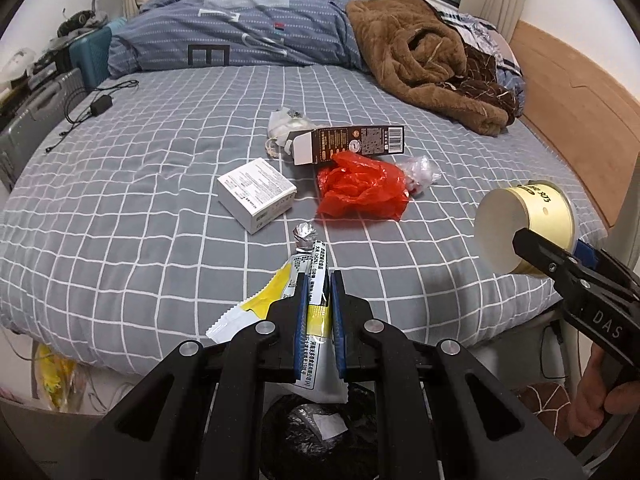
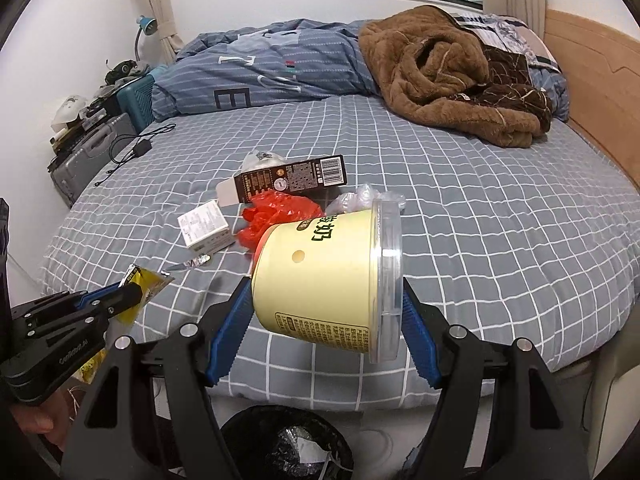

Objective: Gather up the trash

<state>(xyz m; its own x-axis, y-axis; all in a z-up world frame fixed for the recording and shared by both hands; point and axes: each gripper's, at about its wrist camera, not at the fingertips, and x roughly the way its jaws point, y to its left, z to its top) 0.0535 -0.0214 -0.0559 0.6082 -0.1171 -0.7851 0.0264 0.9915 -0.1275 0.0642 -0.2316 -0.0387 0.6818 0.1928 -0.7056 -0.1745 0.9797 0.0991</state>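
Observation:
My left gripper (image 1: pixel 319 280) is shut on a yellow and white snack wrapper (image 1: pixel 316 264) held over the near edge of the bed; it also shows in the right wrist view (image 2: pixel 136 289). My right gripper (image 2: pixel 326 292) is shut on a pale yellow yogurt tub (image 2: pixel 324 280) with a clear lid, held on its side; the tub shows in the left wrist view (image 1: pixel 524 228). On the bed lie a red plastic bag (image 1: pixel 360 186), a white box (image 1: pixel 256 194), a brown carton (image 1: pixel 352 144), a foil scrap (image 1: pixel 304 234) and crumpled clear plastic (image 1: pixel 422 172). A black-lined trash bin (image 2: pixel 286 444) stands on the floor below both grippers.
The bed (image 1: pixel 160 168) has a grey checked sheet, a blue duvet (image 1: pixel 240 32) and a brown blanket (image 1: pixel 420 56) at the far side. A charger with cable (image 1: pixel 100 106) lies at the left edge. Suitcases (image 1: pixel 44 108) stand left of the bed. A wooden headboard (image 1: pixel 568 92) is on the right.

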